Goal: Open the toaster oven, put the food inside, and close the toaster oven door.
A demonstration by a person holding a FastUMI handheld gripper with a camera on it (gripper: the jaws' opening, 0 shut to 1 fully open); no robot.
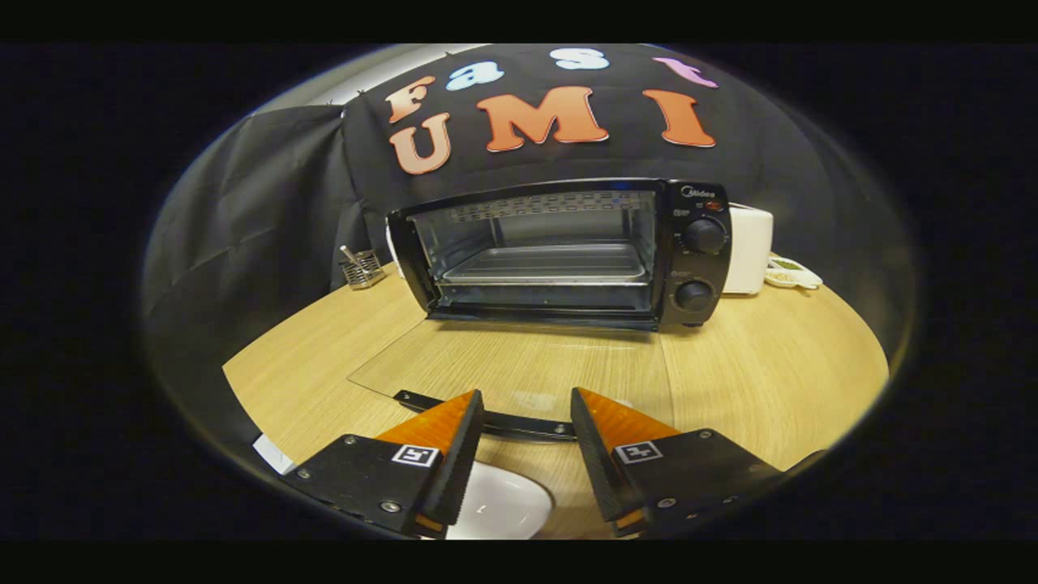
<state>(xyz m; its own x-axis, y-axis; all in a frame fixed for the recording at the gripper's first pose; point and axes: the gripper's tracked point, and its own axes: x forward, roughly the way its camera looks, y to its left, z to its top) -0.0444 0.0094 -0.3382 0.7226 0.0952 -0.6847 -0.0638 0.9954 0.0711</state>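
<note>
Between and just under my tongs [527,434], whose fingers stand apart with nothing held, a white dish [496,504] lies on the wooden bench [770,381]. Ahead of the tips, the black toaster oven [559,251] stands at the back of the bench with its glass door [519,369] swung down flat towards me, its dark handle [519,423] lying just beyond my fingertips. Inside it I see a bare metal tray [547,264], and two round knobs [704,236] sit on its right panel.
</note>
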